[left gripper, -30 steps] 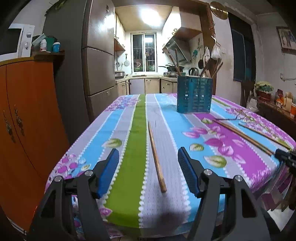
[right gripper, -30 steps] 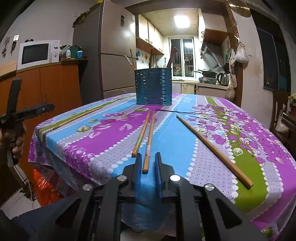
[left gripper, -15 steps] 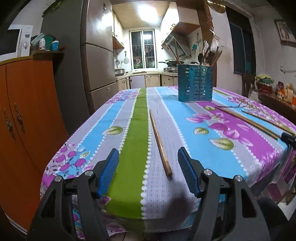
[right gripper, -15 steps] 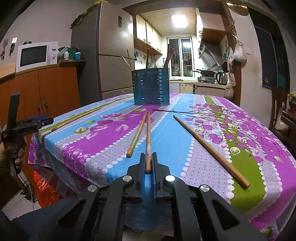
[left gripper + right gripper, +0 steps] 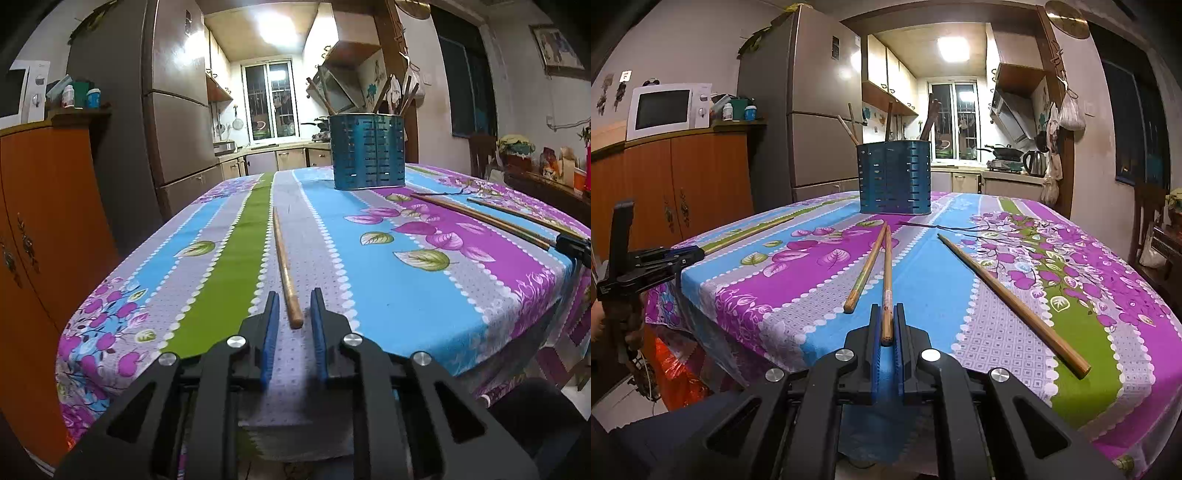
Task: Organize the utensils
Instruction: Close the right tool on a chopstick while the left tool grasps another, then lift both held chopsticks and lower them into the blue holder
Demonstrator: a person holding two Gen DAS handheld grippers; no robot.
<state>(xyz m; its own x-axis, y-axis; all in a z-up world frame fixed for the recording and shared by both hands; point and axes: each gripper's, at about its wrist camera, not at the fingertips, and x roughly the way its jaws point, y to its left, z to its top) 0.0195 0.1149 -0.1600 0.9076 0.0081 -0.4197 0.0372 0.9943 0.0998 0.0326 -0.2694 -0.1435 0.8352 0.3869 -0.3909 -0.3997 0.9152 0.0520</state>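
A blue slotted utensil holder (image 5: 369, 151) (image 5: 894, 177) with several sticks in it stands on the flowered tablecloth. My left gripper (image 5: 294, 308) is nearly closed around the near end of a wooden chopstick (image 5: 283, 262) lying on the grey stripe; small gaps still show beside it. My right gripper (image 5: 886, 323) is shut on the end of another chopstick (image 5: 887, 273). A second chopstick (image 5: 866, 267) lies just left of it, and a longer one (image 5: 1004, 291) to the right.
The table edge (image 5: 258, 417) is right under both grippers. The left gripper shows at the table's left corner in the right wrist view (image 5: 687, 254). A fridge (image 5: 173, 122) and orange cabinet (image 5: 40, 221) stand left of the table.
My left gripper's jaws have closed from wide open to nearly touching the chopstick end, and it has dropped lower. My right gripper stays clamped on its chopstick.
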